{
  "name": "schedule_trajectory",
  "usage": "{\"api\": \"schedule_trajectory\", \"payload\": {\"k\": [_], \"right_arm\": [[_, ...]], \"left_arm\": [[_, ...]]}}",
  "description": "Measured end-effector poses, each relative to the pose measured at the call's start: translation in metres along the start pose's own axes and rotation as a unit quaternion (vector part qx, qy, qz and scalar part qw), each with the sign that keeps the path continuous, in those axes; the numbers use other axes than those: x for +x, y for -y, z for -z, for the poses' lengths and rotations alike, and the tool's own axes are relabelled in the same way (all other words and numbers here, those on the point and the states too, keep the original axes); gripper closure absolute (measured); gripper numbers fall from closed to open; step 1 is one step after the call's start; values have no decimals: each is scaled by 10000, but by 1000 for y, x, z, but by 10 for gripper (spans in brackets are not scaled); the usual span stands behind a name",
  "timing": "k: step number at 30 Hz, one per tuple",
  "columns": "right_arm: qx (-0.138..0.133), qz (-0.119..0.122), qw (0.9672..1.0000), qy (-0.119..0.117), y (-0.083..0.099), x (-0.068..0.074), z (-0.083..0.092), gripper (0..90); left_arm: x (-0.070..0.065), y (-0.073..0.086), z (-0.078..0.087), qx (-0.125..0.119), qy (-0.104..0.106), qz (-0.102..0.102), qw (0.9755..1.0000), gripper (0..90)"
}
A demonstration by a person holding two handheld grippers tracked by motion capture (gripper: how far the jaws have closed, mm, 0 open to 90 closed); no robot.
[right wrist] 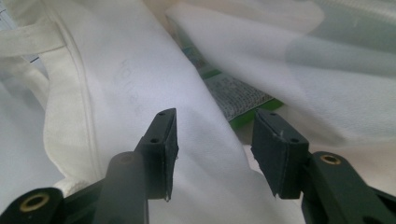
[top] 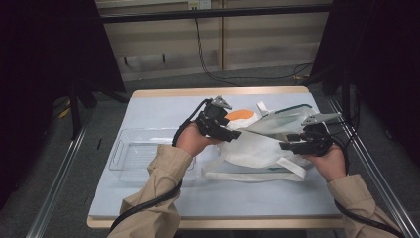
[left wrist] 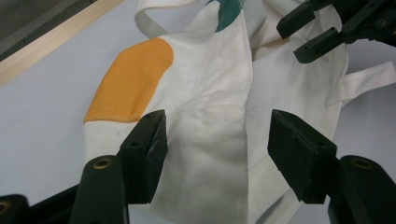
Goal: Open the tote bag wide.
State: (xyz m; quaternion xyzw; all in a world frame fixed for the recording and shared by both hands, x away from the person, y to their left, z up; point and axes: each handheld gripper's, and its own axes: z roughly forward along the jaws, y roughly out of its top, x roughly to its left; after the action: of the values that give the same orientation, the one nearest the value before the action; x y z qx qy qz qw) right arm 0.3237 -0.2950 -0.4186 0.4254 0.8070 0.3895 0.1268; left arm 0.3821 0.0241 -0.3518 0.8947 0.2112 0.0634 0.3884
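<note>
Both grippers hover over the white cloth bag [top: 257, 144]: left gripper [left wrist: 217, 144] gapes above its fabric, right gripper [right wrist: 215, 140] gapes too, seemingly untouching.

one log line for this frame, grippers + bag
left gripper: open over white tote bag | right gripper: open at bag mouth | green packet: inside | clear bin: left of bag

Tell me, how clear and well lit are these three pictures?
High view: the table is evenly lit, the surroundings fall into darkness, and the clear bin is faint. Left gripper view: the white bag is fairly sharp, the picture slightly dim. Right gripper view: the near cloth looks soft, and the bright fabric at top right is washed out.
</note>
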Motion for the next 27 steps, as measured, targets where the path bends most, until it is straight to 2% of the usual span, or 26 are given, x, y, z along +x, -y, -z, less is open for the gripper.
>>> {"api": "schedule_trajectory", "payload": {"k": [1,2,5,6,7,12,17,20,22,24,25,27], "right_arm": [[18,-21,10000,-27,1,0,0,515],[12,-39,10000,-63,1,1,-1,518],[20,-46,9999,-99,3,3,-3,507],[16,-32,9999,-146,4,3,-3,506],[-1,-27,9999,-132,4,3,-4,506],[-42,-74,9999,-123,7,4,-5,510],[-6,-35,9999,-148,8,6,-6,560],[37,-14,9999,-146,9,5,-5,624],[47,3,9999,-137,10,5,-5,652],[46,5,9999,-146,11,4,-4,673],[51,4,9999,-151,11,4,-4,678],[82,16,9999,-149,12,4,-5,706]], "left_arm": [[0,-1,0,49,6,-72,10000,379],[-1,-2,-1,-18,-8,1,10000,378],[-1,-3,-2,-15,-12,-28,10000,370],[0,-4,-2,42,-4,-120,9999,370],[-2,-5,-3,-5,-15,-67,10000,370],[-1,-8,-4,-15,-52,-91,9999,373],[2,-11,-7,42,-22,-133,9999,381],[2,-11,-10,37,-36,-70,10000,394],[4,-13,-11,85,-20,-167,9998,410],[4,-14,-13,15,-48,-120,9999,431],[5,-15,-13,78,-26,-218,9997,438],[5,-15,-14,86,-18,-250,9996,455]]}}
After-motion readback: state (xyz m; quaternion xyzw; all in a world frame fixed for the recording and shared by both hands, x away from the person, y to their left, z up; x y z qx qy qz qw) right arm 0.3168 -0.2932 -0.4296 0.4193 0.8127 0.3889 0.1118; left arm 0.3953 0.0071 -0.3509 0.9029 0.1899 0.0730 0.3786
